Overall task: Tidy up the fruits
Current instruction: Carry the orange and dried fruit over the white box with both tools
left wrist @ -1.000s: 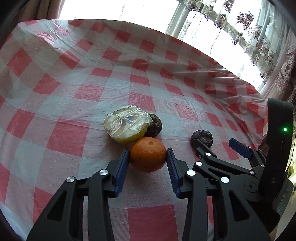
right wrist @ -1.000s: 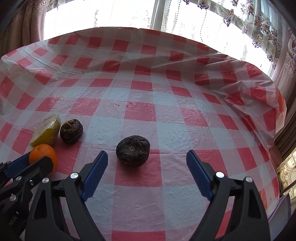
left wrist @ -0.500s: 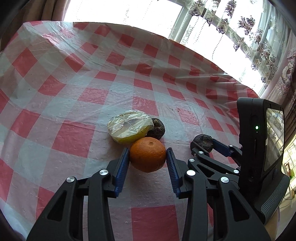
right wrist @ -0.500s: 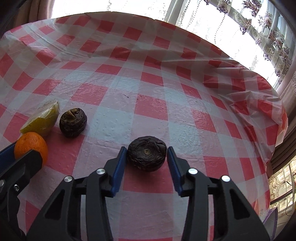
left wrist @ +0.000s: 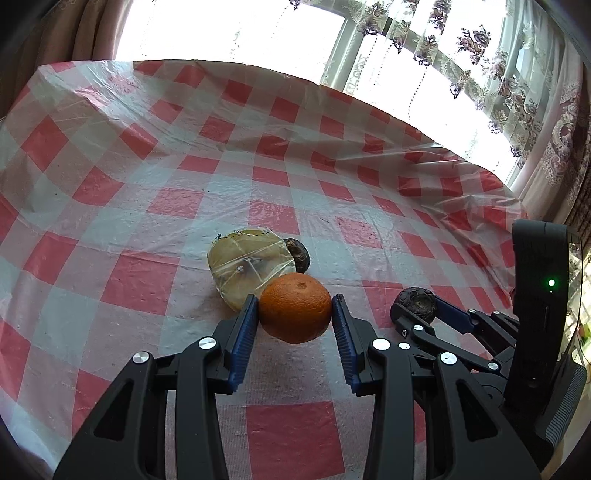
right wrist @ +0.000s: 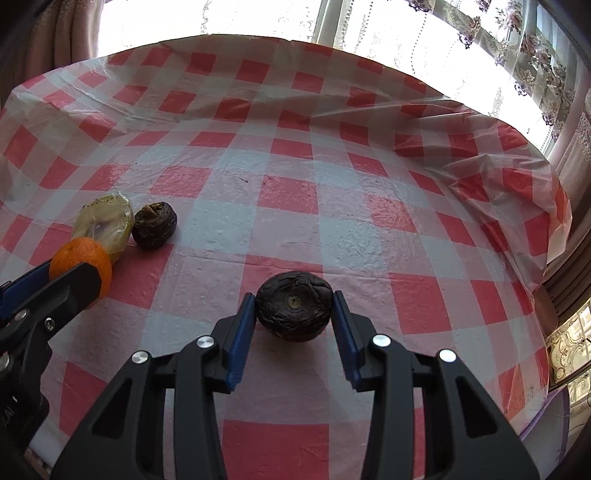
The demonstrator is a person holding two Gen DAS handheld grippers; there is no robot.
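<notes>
Fruit in both grips at once: the left gripper (left wrist: pixel 295 314) has its blue ribbed pads pressed to either side of the orange (left wrist: pixel 295 312), a round fruit with dimpled peel, and the right gripper (right wrist: pixel 294 309) is clamped on a dark wrinkled fruit (right wrist: pixel 293 304) whose shrivelled skin puckers around a small stem scar. That right pair of jaws has just been closing, with the dark fruit between them. Behind the orange sits a pale yellow fruit wrapped in cling film (left wrist: pixel 249 266) (the crinkled plastic glares, so its cut face is hard to read), and the orange covers its near edge. A second dark wrinkled fruit (right wrist: pixel 154 229) is tucked just beside the wrapped one, mostly hidden from the left camera, plain from the right. Everything rests on a glossy plastic tablecloth (right wrist: pixel 288 192) of red and white checks, creased and puckered toward the far edge. Beyond it the window (left wrist: pixel 240 33) is blown out white, and patterned lace curtains (left wrist: pixel 480 66) hang at the right.
</notes>
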